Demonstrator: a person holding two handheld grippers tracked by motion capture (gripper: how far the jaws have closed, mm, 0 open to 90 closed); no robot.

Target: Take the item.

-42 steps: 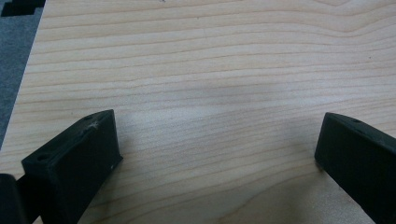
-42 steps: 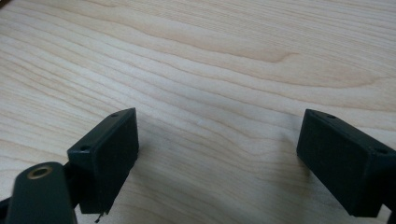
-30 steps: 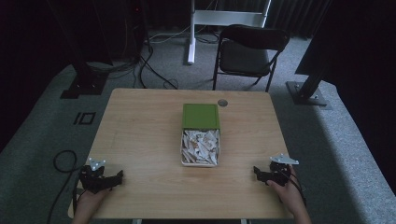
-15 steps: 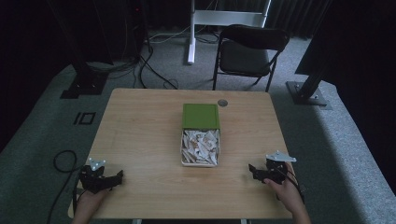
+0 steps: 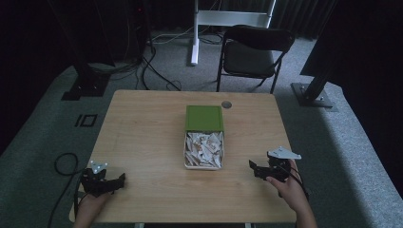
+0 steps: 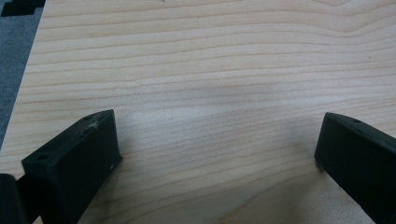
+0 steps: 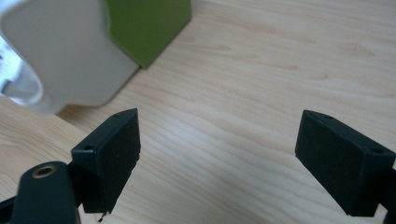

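Observation:
A white box [image 5: 203, 149] full of white folded paper pieces sits at the table's middle, with its green lid [image 5: 204, 118] lying just behind it. My right gripper [image 5: 255, 169] is open at the front right, a short way right of the box. In the right gripper view the box's white wall [image 7: 65, 56] and the green lid [image 7: 147, 25] stand at the upper left, beyond my open gripper [image 7: 219, 149]. My left gripper [image 5: 114, 183] is open at the front left corner, far from the box. In the left gripper view bare wood lies between the wide-apart jaws of the gripper [image 6: 217, 144].
A small round grey disc [image 5: 226, 104] lies near the table's far edge, behind the lid. A black folding chair [image 5: 254, 52] stands beyond the wooden table [image 5: 142, 128]. Cables [image 5: 64, 164] run over the carpet at the left.
My right gripper has moved left toward the box. The left gripper has stayed in place.

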